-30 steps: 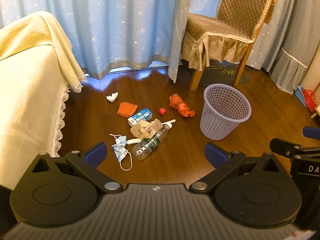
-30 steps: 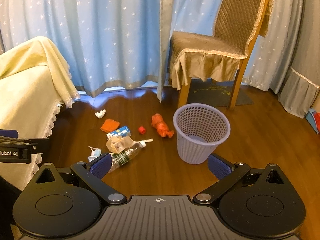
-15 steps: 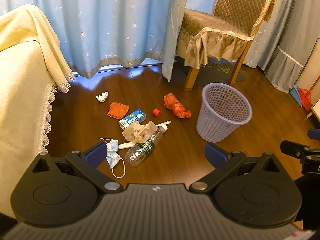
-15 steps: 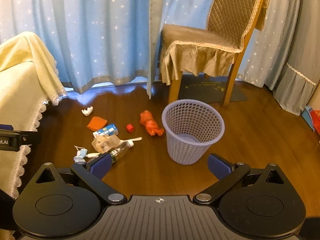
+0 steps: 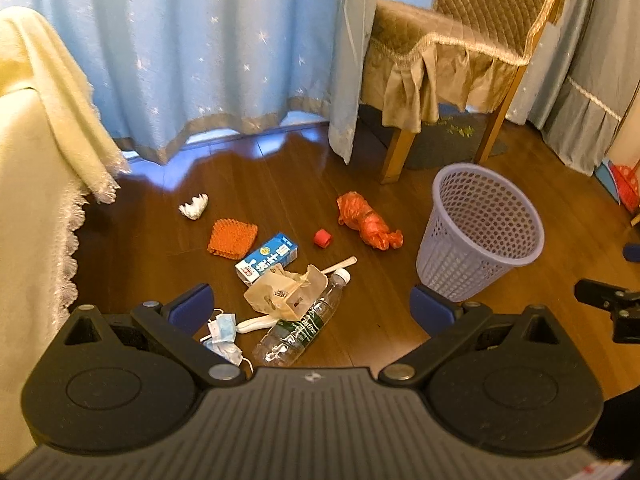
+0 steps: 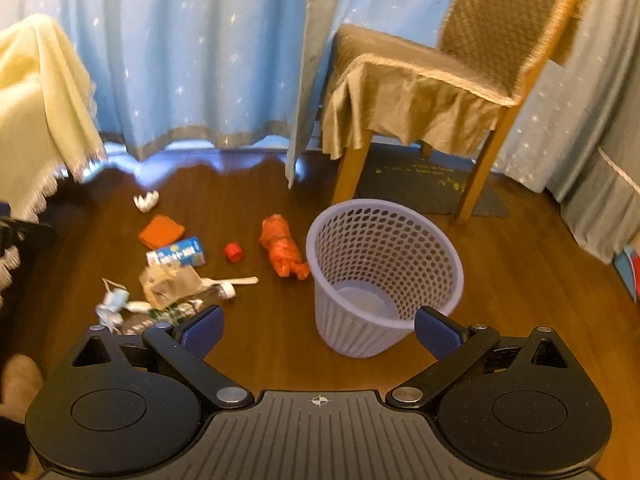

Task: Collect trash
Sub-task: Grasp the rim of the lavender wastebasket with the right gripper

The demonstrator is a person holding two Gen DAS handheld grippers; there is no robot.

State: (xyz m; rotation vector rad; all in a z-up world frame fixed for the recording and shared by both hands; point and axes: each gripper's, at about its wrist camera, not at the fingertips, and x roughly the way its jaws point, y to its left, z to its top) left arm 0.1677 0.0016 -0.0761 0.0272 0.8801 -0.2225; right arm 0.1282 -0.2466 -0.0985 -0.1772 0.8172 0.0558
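Observation:
Trash lies scattered on the wood floor: a clear plastic bottle (image 5: pixel 301 327), a crumpled brown paper bag (image 5: pixel 286 292), a blue face mask (image 5: pixel 222 330), a blue-and-white carton (image 5: pixel 267 262), an orange mesh pad (image 5: pixel 232 239), a red cap (image 5: pixel 322 238), an orange plastic bag (image 5: pixel 367 226) and a white crumpled tissue (image 5: pixel 193 208). A lavender mesh waste basket (image 5: pixel 480 232) stands upright to their right; it looks hollow inside in the right wrist view (image 6: pixel 384 268). My left gripper (image 5: pixel 312 310) hangs open above the bottle. My right gripper (image 6: pixel 319 330) is open over the basket's near side.
A cream-covered bed (image 5: pixel 36 168) fills the left. Blue star curtains (image 5: pixel 200 52) hang behind. A brown-covered wooden chair (image 5: pixel 448 76) stands behind the basket, with a dark mat (image 6: pixel 432 192) under it. Bare floor lies in front of the basket.
Both grippers have moved forward and down toward the floor, so the trash and basket look larger and closer. Both stay open; nothing has been grasped.

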